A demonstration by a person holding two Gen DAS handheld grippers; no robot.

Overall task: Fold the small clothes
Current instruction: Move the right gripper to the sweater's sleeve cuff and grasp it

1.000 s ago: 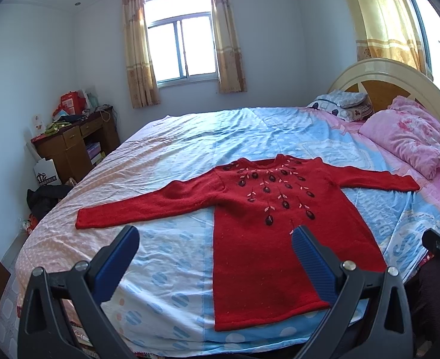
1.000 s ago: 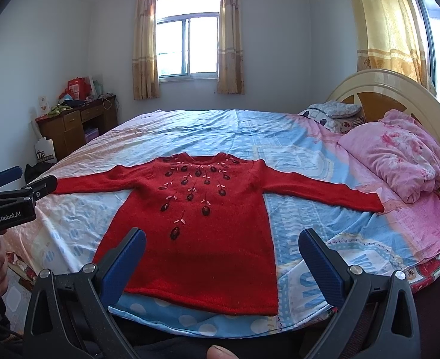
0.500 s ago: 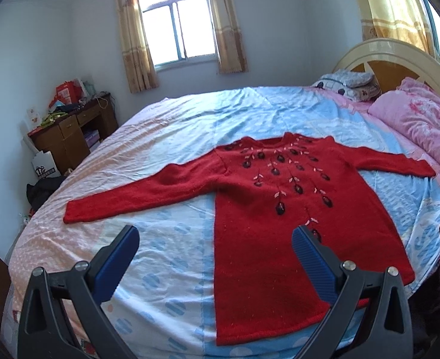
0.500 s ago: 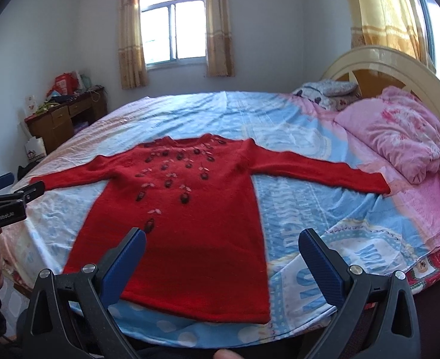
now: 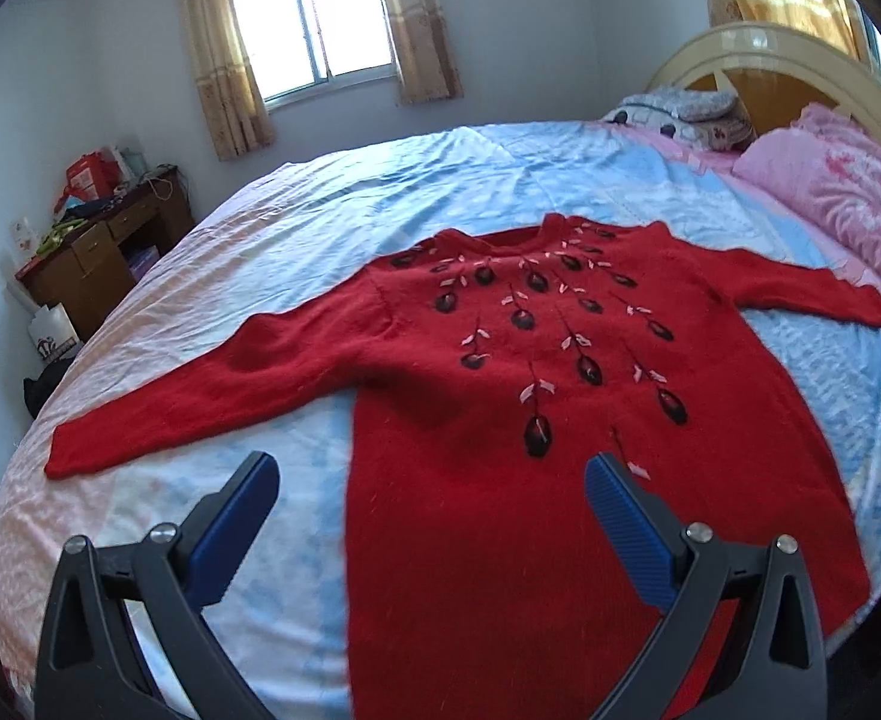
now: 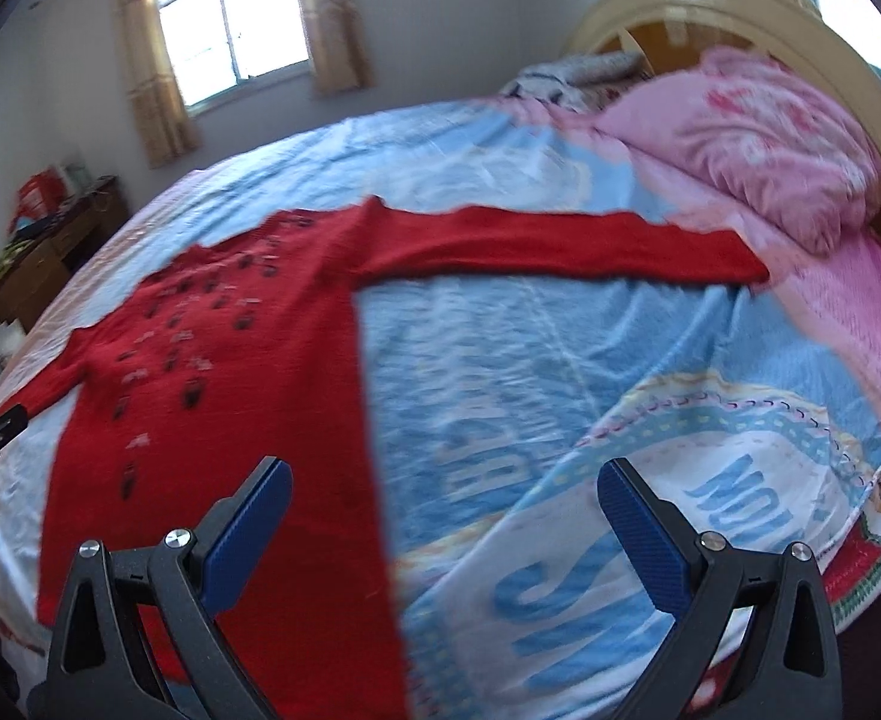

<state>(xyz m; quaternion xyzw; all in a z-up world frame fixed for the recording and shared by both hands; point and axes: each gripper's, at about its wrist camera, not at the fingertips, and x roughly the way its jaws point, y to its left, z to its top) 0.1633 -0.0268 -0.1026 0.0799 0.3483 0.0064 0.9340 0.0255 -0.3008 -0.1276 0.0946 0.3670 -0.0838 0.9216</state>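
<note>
A red knitted sweater (image 5: 500, 420) with dark leaf embroidery lies flat on the bed, both sleeves spread out; it also shows in the right wrist view (image 6: 230, 360). My left gripper (image 5: 431, 489) is open and empty, hovering above the sweater's left side near the hem. My right gripper (image 6: 443, 495) is open and empty, above the bedsheet to the right of the sweater's body, below the right sleeve (image 6: 560, 240). The right wrist view is blurred by motion.
The bed (image 5: 320, 210) has a blue and pink sheet. A pink pillow (image 6: 758, 138) and folded bedding (image 5: 680, 114) lie by the cream headboard (image 5: 770, 54). A wooden desk (image 5: 98, 264) with clutter stands left of the bed.
Both grippers have moved forward and lower toward the bed. The right gripper has swung right, off the sweater's body toward the right sleeve side. The sweater has not moved.
</note>
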